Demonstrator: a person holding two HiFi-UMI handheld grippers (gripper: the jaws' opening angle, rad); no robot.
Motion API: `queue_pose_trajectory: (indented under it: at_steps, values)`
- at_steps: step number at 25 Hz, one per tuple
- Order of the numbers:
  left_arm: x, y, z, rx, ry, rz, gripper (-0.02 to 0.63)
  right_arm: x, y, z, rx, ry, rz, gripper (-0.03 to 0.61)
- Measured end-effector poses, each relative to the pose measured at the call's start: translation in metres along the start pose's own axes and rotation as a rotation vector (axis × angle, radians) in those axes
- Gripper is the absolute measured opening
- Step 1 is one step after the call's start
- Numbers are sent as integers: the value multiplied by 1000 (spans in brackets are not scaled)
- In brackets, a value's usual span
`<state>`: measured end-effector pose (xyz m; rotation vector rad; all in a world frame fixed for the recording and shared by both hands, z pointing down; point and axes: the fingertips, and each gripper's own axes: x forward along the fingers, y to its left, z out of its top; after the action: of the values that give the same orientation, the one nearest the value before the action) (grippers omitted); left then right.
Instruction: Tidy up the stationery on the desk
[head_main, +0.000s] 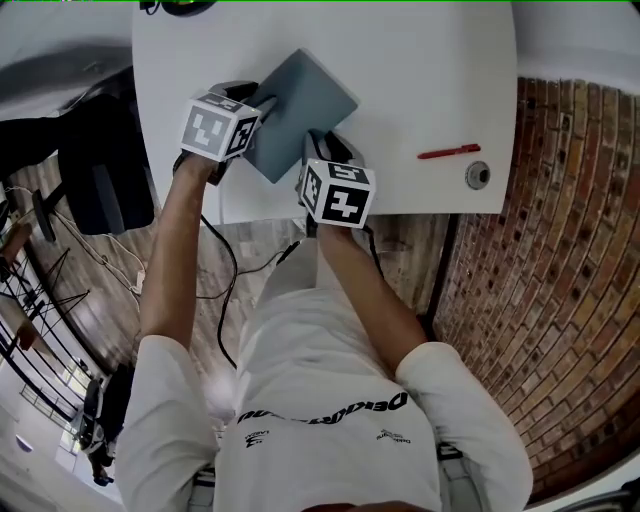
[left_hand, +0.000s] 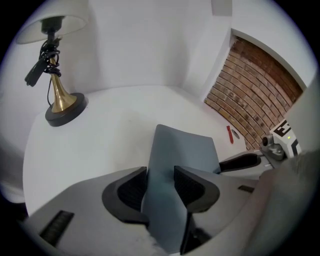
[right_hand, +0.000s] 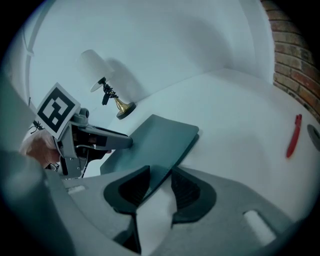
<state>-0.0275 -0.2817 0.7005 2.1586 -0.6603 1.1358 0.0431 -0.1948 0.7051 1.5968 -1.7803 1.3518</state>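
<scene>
A grey-blue notebook (head_main: 300, 105) is held above the near part of the white desk (head_main: 420, 60), tilted. My left gripper (head_main: 258, 106) is shut on its left edge; in the left gripper view the cover (left_hand: 182, 150) runs up between the jaws of this gripper (left_hand: 160, 186). My right gripper (head_main: 320, 148) is shut on the near corner; in the right gripper view the notebook (right_hand: 155, 140) and a white page edge sit between the jaws of that gripper (right_hand: 159, 185). A red pen (head_main: 449, 152) lies on the desk to the right, apart from both grippers.
A small round grey object (head_main: 478, 175) sits near the desk's right front corner, just past the red pen (right_hand: 294, 136). A lamp with a brass stem and dark base (left_hand: 59, 100) stands at the back of the desk. A brick wall (head_main: 570, 280) runs along the right.
</scene>
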Motion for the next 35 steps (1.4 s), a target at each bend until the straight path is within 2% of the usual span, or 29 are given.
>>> queue_pose_trajectory:
  at_steps: [11,20,28,35]
  values:
    - [-9,-6,-13,-180,-57,68,167,0,-10,19,-196,47,0,129]
    - [-18,-16,-26,-340,-130,131,167,0,-14,33,-347,108,55,123]
    - [-19,-36,-36,-489,-193,116,167,-3,-24,44,-356,92,58,106]
    - [-20,-40,-37,-510,-227,125,167,-4,-23,44,-369,76,43,84]
